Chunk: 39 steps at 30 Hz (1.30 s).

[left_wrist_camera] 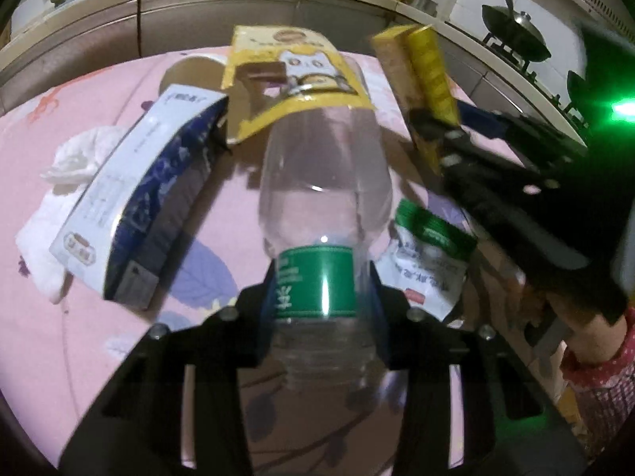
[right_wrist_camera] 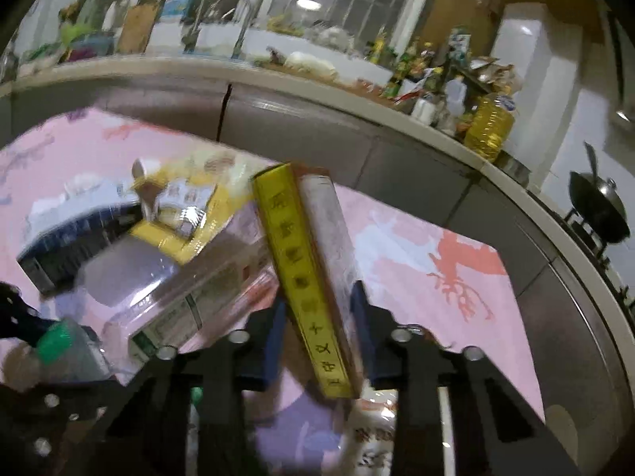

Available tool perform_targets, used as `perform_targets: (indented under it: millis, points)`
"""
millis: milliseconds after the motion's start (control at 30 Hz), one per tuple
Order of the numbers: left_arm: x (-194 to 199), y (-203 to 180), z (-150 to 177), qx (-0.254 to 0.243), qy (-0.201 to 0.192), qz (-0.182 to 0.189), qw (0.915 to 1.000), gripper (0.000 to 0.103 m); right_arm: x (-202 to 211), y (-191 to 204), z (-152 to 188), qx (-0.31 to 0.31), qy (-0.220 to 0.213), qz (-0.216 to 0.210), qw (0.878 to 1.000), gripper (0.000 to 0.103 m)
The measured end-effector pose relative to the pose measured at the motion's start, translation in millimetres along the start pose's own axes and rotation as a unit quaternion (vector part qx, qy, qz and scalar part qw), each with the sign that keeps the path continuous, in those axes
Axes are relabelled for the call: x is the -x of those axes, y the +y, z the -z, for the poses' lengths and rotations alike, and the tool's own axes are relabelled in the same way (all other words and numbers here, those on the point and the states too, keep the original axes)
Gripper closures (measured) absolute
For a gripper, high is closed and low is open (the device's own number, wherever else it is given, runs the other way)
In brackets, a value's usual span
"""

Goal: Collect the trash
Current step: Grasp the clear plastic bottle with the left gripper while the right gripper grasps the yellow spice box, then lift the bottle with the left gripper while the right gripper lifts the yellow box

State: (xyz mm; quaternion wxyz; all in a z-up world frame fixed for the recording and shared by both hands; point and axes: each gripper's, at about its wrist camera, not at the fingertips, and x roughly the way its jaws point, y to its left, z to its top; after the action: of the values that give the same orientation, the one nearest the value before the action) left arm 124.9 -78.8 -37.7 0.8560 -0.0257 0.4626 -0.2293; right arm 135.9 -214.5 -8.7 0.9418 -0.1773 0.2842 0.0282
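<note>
In the left wrist view a clear plastic bottle (left_wrist_camera: 323, 198) with a green label lies along my left gripper (left_wrist_camera: 322, 305), whose blue pads (left_wrist_camera: 269, 309) press on the label from both sides. My right gripper (right_wrist_camera: 317, 317) is shut on a narrow yellow box (right_wrist_camera: 305, 261), which stands up between its blue pads. The left view shows that box (left_wrist_camera: 430, 75) raised at the upper right in the right gripper (left_wrist_camera: 436, 139). The right view shows the bottle (right_wrist_camera: 158, 277) at lower left, green cap (right_wrist_camera: 53, 343) toward the corner.
On the pink patterned cloth (left_wrist_camera: 59, 357) lie a white-and-blue carton (left_wrist_camera: 139, 206), a torn yellow cat package (left_wrist_camera: 293, 79), a green-and-white pouch (left_wrist_camera: 428, 261) and white tissue (left_wrist_camera: 75, 158). Kitchen cabinets and a cluttered counter run behind, with a wok (left_wrist_camera: 516, 31). A red-patterned sleeve (left_wrist_camera: 595, 377) is at right.
</note>
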Motion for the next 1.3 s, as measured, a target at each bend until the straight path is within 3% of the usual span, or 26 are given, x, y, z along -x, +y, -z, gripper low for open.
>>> perform_targets:
  millis: [167,300,433,667,700,733,767,800,867,900,1000,1100,1200,1267,1300]
  points:
    - [19,6,12,-0.005,-0.007,-0.003,1.0,0.064,46,-23,-4,-0.066,-0.033,-0.023,0.997,0.083]
    - [46,12,28,-0.02,-0.017,0.002,0.9997,0.064,77,-38,1,-0.143,-0.026,-0.083,0.986,0.083]
    - [80,19,56,-0.039,-0.021,-0.002,0.999,0.064,102,-47,23,-0.235,-0.004,-0.156,0.959,0.083]
    - [99,36,99,-0.04,0.026,0.026,0.9985,0.064,114,-48,85,-0.37,0.075,-0.249,0.892,0.083]
    - [100,39,105,-0.032,0.033,0.048,0.9978,0.064,115,-47,93,-0.385,0.084,-0.26,0.881,0.083]
    - [102,45,107,-0.006,0.043,0.101,0.9939,0.064,115,-45,100,-0.397,0.091,-0.269,0.873,0.082]
    - [101,53,108,0.029,0.054,0.16,0.9852,0.064,114,-44,106,-0.408,0.099,-0.275,0.865,0.083]
    - [101,57,108,0.051,0.058,0.192,0.9784,0.064,114,-44,108,-0.414,0.103,-0.277,0.861,0.082]
    - [96,76,105,0.127,0.059,0.285,0.9483,0.064,117,-42,110,-0.421,0.103,-0.28,0.857,0.083]
    - [93,82,103,0.149,0.055,0.297,0.9418,0.064,120,-42,109,-0.421,0.1,-0.28,0.857,0.083]
    - [90,81,102,0.141,0.05,0.245,0.9579,0.064,128,-43,104,-0.415,0.088,-0.275,0.863,0.083]
    - [90,69,103,0.106,0.055,0.211,0.9702,0.064,131,-45,105,-0.413,0.081,-0.268,0.866,0.083]
    - [90,56,101,0.062,0.05,0.148,0.9858,0.063,129,-46,107,-0.412,0.08,-0.263,0.869,0.083]
    - [90,55,100,0.037,0.048,0.099,0.9933,0.052,126,-44,109,-0.41,0.084,-0.26,0.87,0.083]
    - [90,56,98,0.031,0.048,0.09,0.9943,0.039,125,-44,110,-0.409,0.086,-0.258,0.871,0.083]
